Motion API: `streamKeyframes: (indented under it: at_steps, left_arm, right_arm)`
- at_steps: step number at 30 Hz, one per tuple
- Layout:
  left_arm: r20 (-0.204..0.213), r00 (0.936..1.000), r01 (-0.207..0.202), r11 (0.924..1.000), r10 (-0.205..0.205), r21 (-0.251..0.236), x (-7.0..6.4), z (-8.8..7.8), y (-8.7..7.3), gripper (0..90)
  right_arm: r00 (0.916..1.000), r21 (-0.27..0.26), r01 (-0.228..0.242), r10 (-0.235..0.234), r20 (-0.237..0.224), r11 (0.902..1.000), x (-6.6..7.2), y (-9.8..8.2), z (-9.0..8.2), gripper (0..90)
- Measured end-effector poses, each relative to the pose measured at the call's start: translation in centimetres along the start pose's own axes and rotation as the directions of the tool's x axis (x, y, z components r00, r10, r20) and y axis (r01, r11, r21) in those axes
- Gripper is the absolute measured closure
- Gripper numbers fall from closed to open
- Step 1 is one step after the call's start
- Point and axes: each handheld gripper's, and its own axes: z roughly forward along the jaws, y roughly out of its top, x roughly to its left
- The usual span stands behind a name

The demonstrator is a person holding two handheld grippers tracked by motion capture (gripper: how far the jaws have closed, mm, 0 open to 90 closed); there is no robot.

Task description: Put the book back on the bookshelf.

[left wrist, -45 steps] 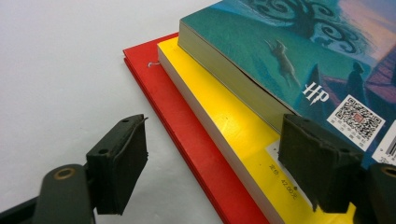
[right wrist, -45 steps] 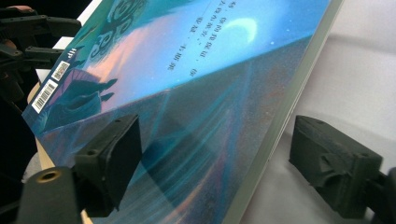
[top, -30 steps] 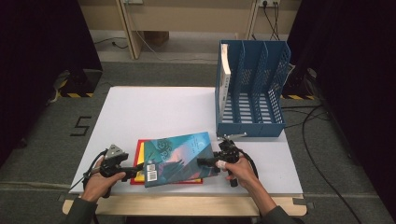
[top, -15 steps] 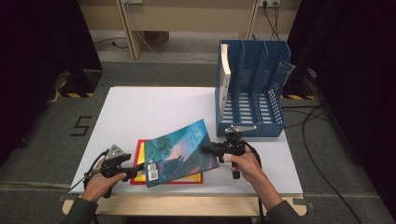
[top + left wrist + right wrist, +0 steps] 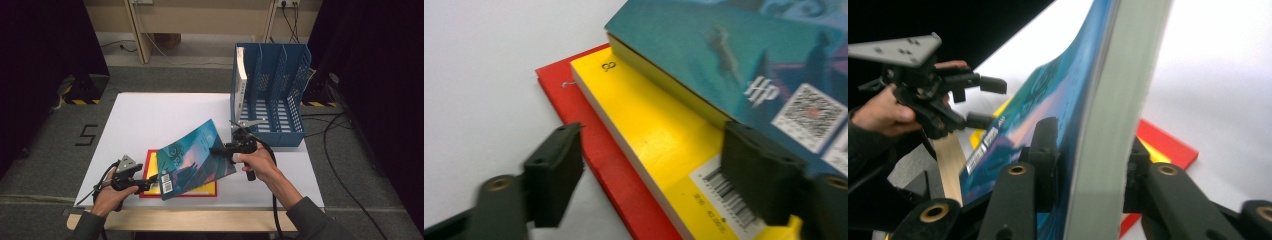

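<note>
Work in hand: we lift the teal book (image 5: 192, 159) off the stack and judge it bound for the blue file rack (image 5: 272, 90) at the far right of the surface (image 5: 150, 115).
Book position: tilted, right edge raised, lower left corner resting on the yellow book (image 5: 210, 188), which lies on the red book (image 5: 145, 172).
Right claw (image 5: 216, 150): its jaws have just been closing and now pinch the teal book's page edge, one pad (image 5: 1048, 145) on the cover, the other behind the block.
Left claw (image 5: 651, 175): spread, jaws astride the edge of the red and yellow books, pressing on nothing we can see.
Handling: we judge it a thick paperback, moderately heavy, cover glossy and slippery; the cover bows in the right claw's view, so it flexes.
Hold point: grip covers and pages together near mid-edge; a corner grip would let it swing.
Rack: one white book (image 5: 242, 75) stands in the leftmost slot; other slots open.
</note>
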Motion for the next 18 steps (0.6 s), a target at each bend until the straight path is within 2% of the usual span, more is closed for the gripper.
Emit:
streamKeyframes:
  at_steps: [4, 9, 11, 13, 18]
  left_arm:
    - [-0.004, 0.9999, 0.014, 0.9999, -0.014, -0.007, 0.1, 0.0, 0.0, 15.6]
    - [-0.033, 0.9989, 0.033, 0.9992, -0.034, -0.023, 0.9, -0.4, 0.0, 15.5]
    - [-0.066, 0.9964, 0.051, 0.9985, -0.052, -0.019, 1.4, -0.4, -0.2, 15.5]
    - [-0.074, 0.9943, 0.075, 0.9969, -0.077, -0.024, 1.9, -0.5, -0.3, 15.2]
    - [-0.135, 0.9855, 0.099, 0.9945, -0.103, -0.033, 2.9, -0.8, -0.4, 15.3]
  right_arm:
    - [0.9974, 0.019, 0.07, -0.071, 0.014, 0.9973, 1.0, 1.5, -0.4, 70.9]
    - [0.994, 0.044, 0.103, -0.104, 0.032, 0.9937, 1.8, 3.2, -0.9, 72.0]
    - [0.9919, 0.054, 0.114, -0.117, 0.049, 0.992, 2.2, 3.8, -1.3, 72.2]
    - [0.9899, 0.065, 0.123, -0.127, 0.063, 0.9903, 2.5, 4.4, -1.7, 72.5]
    - [0.9776, 0.094, 0.174, -0.183, 0.104, 0.9803, 3.6, 5.9, -3.1, 73.3]
